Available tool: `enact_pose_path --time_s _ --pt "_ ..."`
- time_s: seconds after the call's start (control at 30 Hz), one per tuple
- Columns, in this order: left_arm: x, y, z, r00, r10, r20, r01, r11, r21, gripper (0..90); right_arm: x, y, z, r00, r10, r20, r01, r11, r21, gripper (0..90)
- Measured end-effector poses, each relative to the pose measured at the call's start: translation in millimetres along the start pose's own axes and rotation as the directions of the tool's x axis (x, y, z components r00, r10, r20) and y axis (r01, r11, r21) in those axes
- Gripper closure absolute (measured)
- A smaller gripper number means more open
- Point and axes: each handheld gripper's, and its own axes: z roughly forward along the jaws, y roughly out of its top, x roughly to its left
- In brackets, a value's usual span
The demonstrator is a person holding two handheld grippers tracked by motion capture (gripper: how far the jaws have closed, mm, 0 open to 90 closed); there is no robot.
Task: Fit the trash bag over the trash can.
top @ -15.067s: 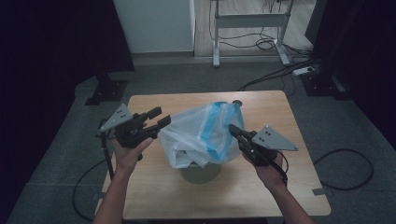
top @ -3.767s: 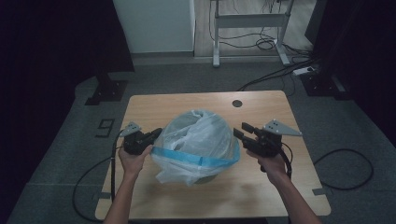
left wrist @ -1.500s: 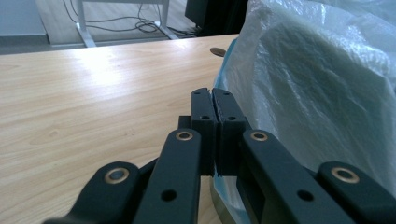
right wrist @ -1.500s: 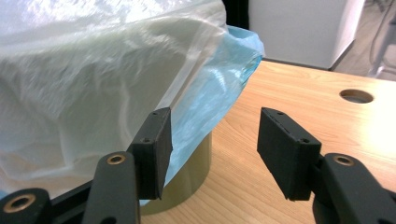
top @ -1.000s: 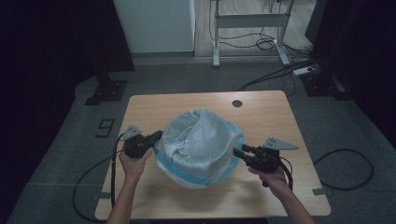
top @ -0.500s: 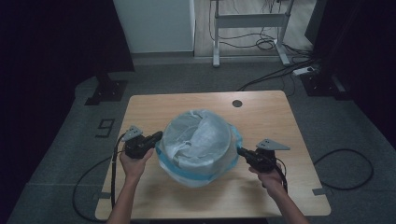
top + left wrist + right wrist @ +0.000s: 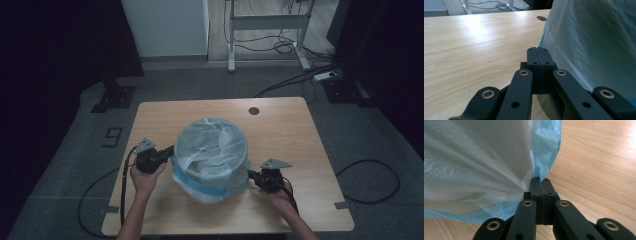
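Note:
A translucent white plastic bag [image 7: 212,147] with a blue hem [image 7: 210,192] is stretched over a round bin in the middle of the wooden table [image 7: 280,125]. My left gripper [image 7: 170,151] is at the bin's left side. Its jaws are pressed together [image 7: 539,50] where the bag's edge [image 7: 594,37] meets their tips. My right gripper [image 7: 251,175] is low at the bin's right side. It is shut [image 7: 540,180] on a pinch of the bag [image 7: 474,157], whose film pulls tight to the tips.
A dark cable hole [image 7: 254,110] sits at the table's far edge. Bare tabletop lies behind and right of the bin. Cables trail from both grippers over the near edge. A white desk frame [image 7: 265,25] and floor cables lie beyond the table.
My right gripper has dropped lower along the bin's right side, closer to the tabletop, and the bag's hem has come down with it. The left gripper has stayed put.

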Motion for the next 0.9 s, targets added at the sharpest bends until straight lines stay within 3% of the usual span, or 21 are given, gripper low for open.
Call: enact_pose_path --time_s 0.17,0.27,0.5,0.57,0.6,0.63,0.7,0.77,0.9 --pt "-0.9 0.0 0.6 1.0000 0.001 0.003 -0.001 1.0000 0.003 88.9 -0.9 -4.5 1.9 1.0000 0.001 0.005 -0.001 1.000 -0.005 89.2" --pt "-1.0 -1.9 4.3 1.0000 0.009 -0.002 -0.009 0.9993 0.037 88.3 -1.9 -6.3 1.9 1.0000 0.007 0.004 -0.007 1.000 -0.014 89.2" --pt "1.6 -6.4 6.6 0.9998 -0.019 0.009 0.019 0.9990 0.040 87.8 -4.4 -8.5 1.7 0.9999 0.016 -0.003 -0.016 1.000 -0.015 88.6" --pt "2.4 -6.8 4.2 0.9998 -0.021 -0.001 0.021 0.9990 0.039 85.4 -5.9 -8.3 -1.4 0.9997 0.024 -0.005 -0.024 0.999 -0.034 76.6" --pt "3.0 -6.3 1.7 0.9997 -0.024 -0.006 0.024 0.9993 0.030 80.9 -6.2 -8.1 -3.5 0.9996 0.029 -0.004 -0.029 0.998 -0.050 69.4" --pt "3.4 -5.8 -0.2 0.9996 -0.025 -0.014 0.025 0.9994 0.025 70.5 -6.6 -7.8 -8.1 0.9993 0.039 0.004 -0.038 0.995 -0.087 63.4" --pt "5.1 -4.4 -8.7 0.9988 -0.020 -0.046 0.020 0.9998 -0.007 54.3 -8.1 -7.2 -17.1 0.9986 0.053 0.004 -0.052 0.989 -0.139 54.5" --pt "8.8 -2.9 -18.3 0.9982 -0.030 -0.053 0.028 0.9990 -0.035 43.7 -9.1 -6.9 -26.3 0.9977 0.066 0.014 -0.062 0.982 -0.181 48.2" --pt "13.9 -0.2 -38.1 0.9995 -0.018 -0.026 0.016 0.9969 -0.077 36.6 -9.9 -8.2 -42.2 0.9978 0.066 0.005 -0.062 0.968 -0.242 42.6"
